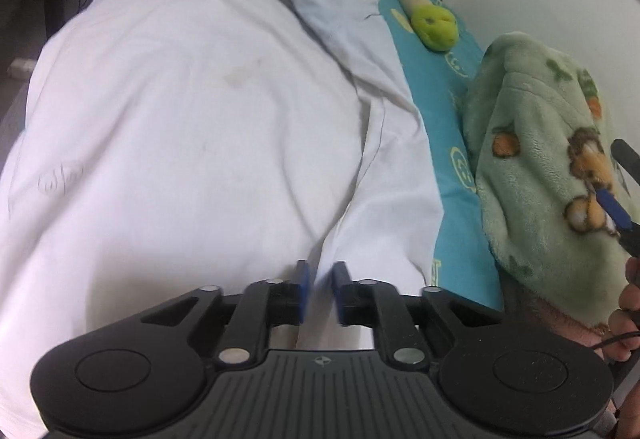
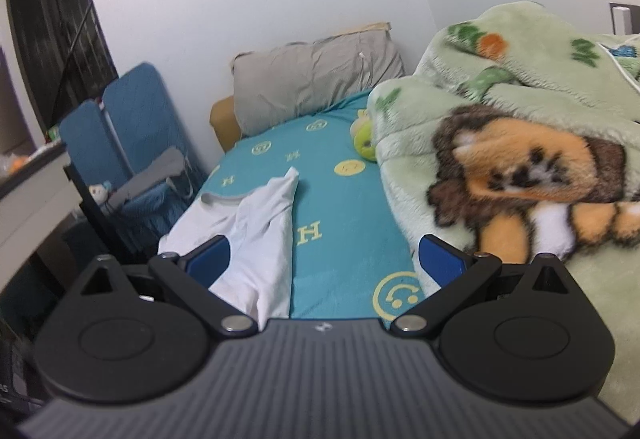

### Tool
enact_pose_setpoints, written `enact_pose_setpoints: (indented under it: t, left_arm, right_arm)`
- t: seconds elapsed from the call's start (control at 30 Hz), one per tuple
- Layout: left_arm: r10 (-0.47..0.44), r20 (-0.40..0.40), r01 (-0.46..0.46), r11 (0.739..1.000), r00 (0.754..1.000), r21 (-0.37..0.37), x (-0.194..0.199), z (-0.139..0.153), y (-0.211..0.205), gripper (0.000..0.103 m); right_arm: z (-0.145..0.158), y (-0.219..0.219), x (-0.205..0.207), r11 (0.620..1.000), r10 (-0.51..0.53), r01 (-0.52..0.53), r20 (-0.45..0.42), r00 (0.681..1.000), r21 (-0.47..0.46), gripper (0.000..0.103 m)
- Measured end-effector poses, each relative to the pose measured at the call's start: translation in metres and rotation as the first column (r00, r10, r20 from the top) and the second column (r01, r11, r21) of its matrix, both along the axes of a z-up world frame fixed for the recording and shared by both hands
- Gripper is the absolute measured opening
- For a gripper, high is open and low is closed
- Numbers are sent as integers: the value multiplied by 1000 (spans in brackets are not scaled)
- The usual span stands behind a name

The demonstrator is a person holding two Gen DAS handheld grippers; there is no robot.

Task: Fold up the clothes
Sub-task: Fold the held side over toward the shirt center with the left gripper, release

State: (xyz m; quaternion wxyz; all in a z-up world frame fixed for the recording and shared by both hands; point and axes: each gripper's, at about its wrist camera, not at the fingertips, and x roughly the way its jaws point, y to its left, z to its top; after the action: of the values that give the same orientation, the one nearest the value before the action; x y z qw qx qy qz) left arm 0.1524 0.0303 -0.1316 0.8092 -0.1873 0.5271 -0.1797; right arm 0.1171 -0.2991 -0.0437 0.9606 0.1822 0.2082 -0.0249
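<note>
While my left tongs [image 1: 320, 289] pinched a ridge of the white shirt [image 1: 192, 111] on the bed [image 2: 340, 207], I noted my right tongs [image 2: 324, 259] gaping, empty.

Bed [image 2: 344, 195]: teal sheet printed with yellow smiley faces and H letters. On it: 1 white garment [image 1: 192, 127], spread flat; 1 grey pillow [image 2: 316, 79] at the head; 1 green plush toy [image 1: 434, 27]; 1 green fleece lion-print blanket [image 2: 520, 143], bunched along the wall side.

The white T-shirt [image 1: 180, 111] is thin, smooth matt cotton cloth. The green blanket [image 2: 520, 87] is fuzzy fleece. Both tongs' bodies are matt black plastic.
</note>
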Motion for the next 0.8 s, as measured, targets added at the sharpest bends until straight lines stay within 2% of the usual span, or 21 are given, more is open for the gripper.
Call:
enact_pose_setpoints:
  t: [0.07,0.17,0.23,0.27,0.3,0.33,0.37,0.43,0.53,0.6,0.63,0.67,0.7,0.73,0.77,0.8]
  left_arm:
    - [-17,-9,17,1000,1000,-3,-8,-4,0,39]
    - [-31,2,31,1000,1000,6,-15,-7,-2,44]
    - [-51,6,51,999,999,0,-18,-8,-5,41]
    - [-70,2,70,997,998,-11,-21,-7,-5,32]
    - [-90,-1,90,996,996,-23,-24,-7,-5,15]
    - [-103,-12,102,994,995,-47,-27,-5,-4,8]
    - [-115,-23,113,991,993,-73,-30,-4,-4,6]
    - [-131,-28,129,989,991,-70,-40,-1,-5,3]
    - [-161,-64,162,987,985,10,-58,-7,-13,3]
    - [-189,-45,191,979,981,64,-67,-7,-18,5]
    - [-186,-33,188,979,982,82,-68,-1,-16,9]
    - [-183,-21,184,978,983,98,-69,4,-15,17]
    - [-179,-9,179,977,984,115,-70,10,-13,34]
    - [-170,14,168,980,985,110,-69,17,-9,44]
    - [-161,38,156,982,986,102,-67,25,-5,60]
    - [-143,60,138,987,988,83,-60,31,-2,64]
  right_arm:
    - [-1,6,1,1000,13,-13,-12,1000,-16,102]
    - [-4,15,4,999,32,-33,-29,999,-30,102]
    - [-7,20,6,998,45,-46,-40,998,-37,102]
    - [-8,23,8,998,52,-53,-46,998,-41,102]
    - [-9,25,9,997,57,-60,-53,997,-44,102]
    - [-11,27,10,997,61,-64,-61,996,-47,102]
    - [-12,29,11,996,64,-68,-68,996,-49,102]
    - [-14,30,12,996,70,-73,-77,995,-43,102]
    - [-18,31,14,997,74,-77,-93,993,-23,102]
    - [-20,31,15,997,75,-76,-105,992,-7,102]
    - [-21,31,15,997,74,-75,-110,991,0,102]
    - [-21,31,14,997,74,-74,-111,991,2,102]
    - [-21,31,14,997,73,-73,-113,991,5,102]
    - [-20,31,13,997,72,-72,-113,991,7,102]
    - [-19,31,12,998,70,-69,-107,992,9,102]
    - [-18,31,11,998,69,-68,-100,993,11,102]
